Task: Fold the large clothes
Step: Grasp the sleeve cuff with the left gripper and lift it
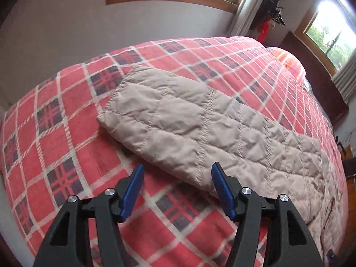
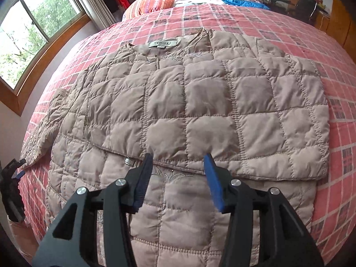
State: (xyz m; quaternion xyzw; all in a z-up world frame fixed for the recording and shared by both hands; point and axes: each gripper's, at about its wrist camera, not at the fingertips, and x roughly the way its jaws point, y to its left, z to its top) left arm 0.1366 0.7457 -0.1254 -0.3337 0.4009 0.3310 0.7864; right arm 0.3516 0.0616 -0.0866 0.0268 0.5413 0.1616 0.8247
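A beige quilted jacket [image 2: 189,102] lies flat on the red plaid bed, collar and label away from me, with its right sleeve folded across the chest. My right gripper [image 2: 179,162] hovers open just above that folded sleeve's lower edge, holding nothing. In the left wrist view the jacket's other sleeve [image 1: 189,120] stretches out over the blanket toward the far left. My left gripper [image 1: 176,171] hangs open above the sleeve's near edge, nothing between its blue fingers [image 1: 133,189]. The left gripper [image 2: 13,175] also shows at the left edge of the right wrist view, beside the sleeve cuff.
The red plaid blanket [image 1: 66,133] covers the whole bed. An orange striped pillow [image 2: 153,0] and a blue cloth [image 2: 242,2] lie at the head end. Windows [image 2: 33,33] and a pale wall run along the bed's left side. Wooden furniture [image 2: 333,17] stands at the far right.
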